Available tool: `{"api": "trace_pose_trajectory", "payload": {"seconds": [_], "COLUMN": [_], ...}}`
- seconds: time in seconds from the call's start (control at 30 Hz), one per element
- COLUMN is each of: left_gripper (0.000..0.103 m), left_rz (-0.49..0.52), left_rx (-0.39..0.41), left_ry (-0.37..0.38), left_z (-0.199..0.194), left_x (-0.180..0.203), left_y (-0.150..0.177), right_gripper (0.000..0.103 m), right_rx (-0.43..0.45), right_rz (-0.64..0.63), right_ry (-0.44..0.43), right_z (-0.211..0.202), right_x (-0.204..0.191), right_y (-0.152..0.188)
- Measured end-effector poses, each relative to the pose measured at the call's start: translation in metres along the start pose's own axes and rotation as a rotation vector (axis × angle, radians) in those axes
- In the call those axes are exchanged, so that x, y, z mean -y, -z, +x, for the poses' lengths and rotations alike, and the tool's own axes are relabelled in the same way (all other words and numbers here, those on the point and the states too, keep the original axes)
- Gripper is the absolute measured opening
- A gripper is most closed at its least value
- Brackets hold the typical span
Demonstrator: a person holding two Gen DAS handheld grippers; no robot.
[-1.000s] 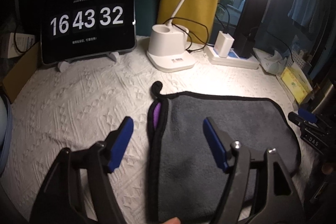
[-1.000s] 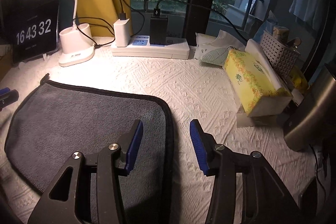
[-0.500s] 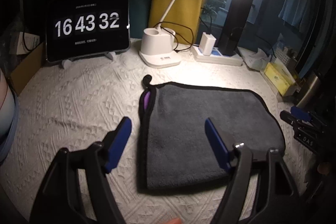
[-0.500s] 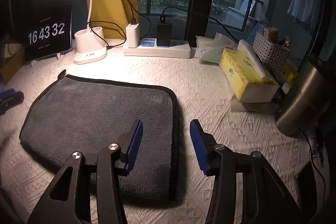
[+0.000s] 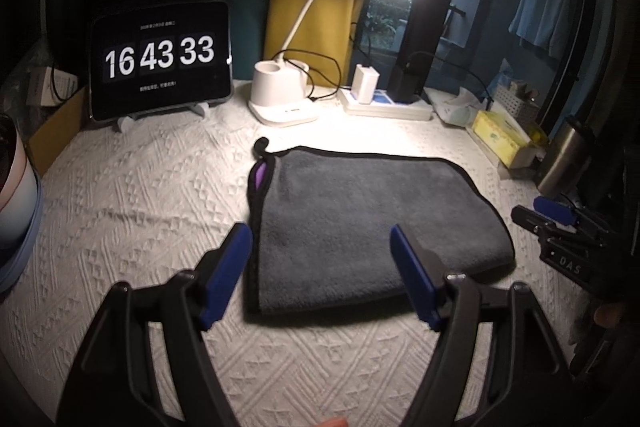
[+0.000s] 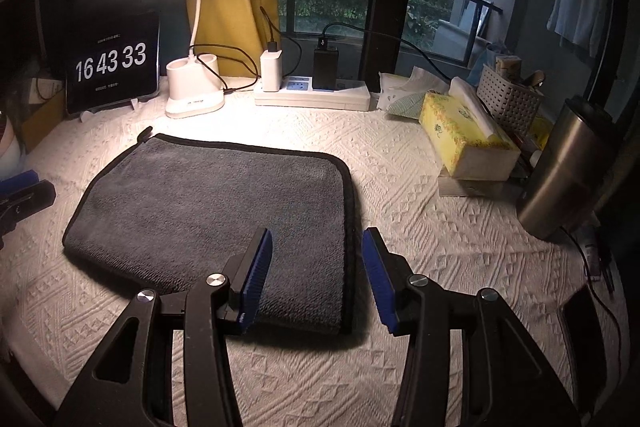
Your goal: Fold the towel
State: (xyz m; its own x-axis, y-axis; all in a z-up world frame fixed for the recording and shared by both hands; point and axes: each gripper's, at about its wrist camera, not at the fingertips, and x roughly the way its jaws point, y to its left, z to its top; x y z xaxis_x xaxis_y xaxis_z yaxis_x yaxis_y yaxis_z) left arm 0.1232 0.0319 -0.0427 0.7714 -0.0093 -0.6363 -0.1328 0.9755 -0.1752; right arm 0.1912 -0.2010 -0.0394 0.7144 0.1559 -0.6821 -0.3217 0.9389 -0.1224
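A grey towel [image 5: 360, 219] with black edging lies folded flat on the white textured tablecloth [image 5: 140, 195]; a purple layer peeks out at its far left corner. It also shows in the right wrist view [image 6: 216, 203]. My left gripper [image 5: 320, 275] is open and empty, raised above the towel's near left part. My right gripper [image 6: 316, 279] is open and empty, raised above the towel's near right corner. The right gripper's tip shows at the right edge of the left wrist view [image 5: 556, 215].
At the back stand a tablet clock [image 5: 160, 59], a lit desk lamp [image 5: 284, 95] and a power strip [image 5: 384, 105]. On the right are a yellow tissue box [image 6: 464, 139], a white basket [image 6: 508, 99] and a steel flask [image 6: 560, 171]. A phone [image 6: 584, 327] lies near right.
Both grippers have pulled back and up from the towel, so more of it and of the table shows. Both stay open. The towel lies still.
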Motion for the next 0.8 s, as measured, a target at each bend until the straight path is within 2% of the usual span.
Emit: {"api": "trace_pose_trajectory", "payload": {"seconds": [0.8], "left_gripper": [0.074], "left_rz": [0.075], "left_rx": [0.175], "left_ry": [0.033], "left_z": [-0.081], "left_x": [0.030], "left_y": [0.035], "right_gripper": [0.049], "right_rx": [0.075], "right_rz": [0.008], "right_ry": [0.003], "right_z": [-0.069], "right_x": [-0.007], "right_y": [0.033]}}
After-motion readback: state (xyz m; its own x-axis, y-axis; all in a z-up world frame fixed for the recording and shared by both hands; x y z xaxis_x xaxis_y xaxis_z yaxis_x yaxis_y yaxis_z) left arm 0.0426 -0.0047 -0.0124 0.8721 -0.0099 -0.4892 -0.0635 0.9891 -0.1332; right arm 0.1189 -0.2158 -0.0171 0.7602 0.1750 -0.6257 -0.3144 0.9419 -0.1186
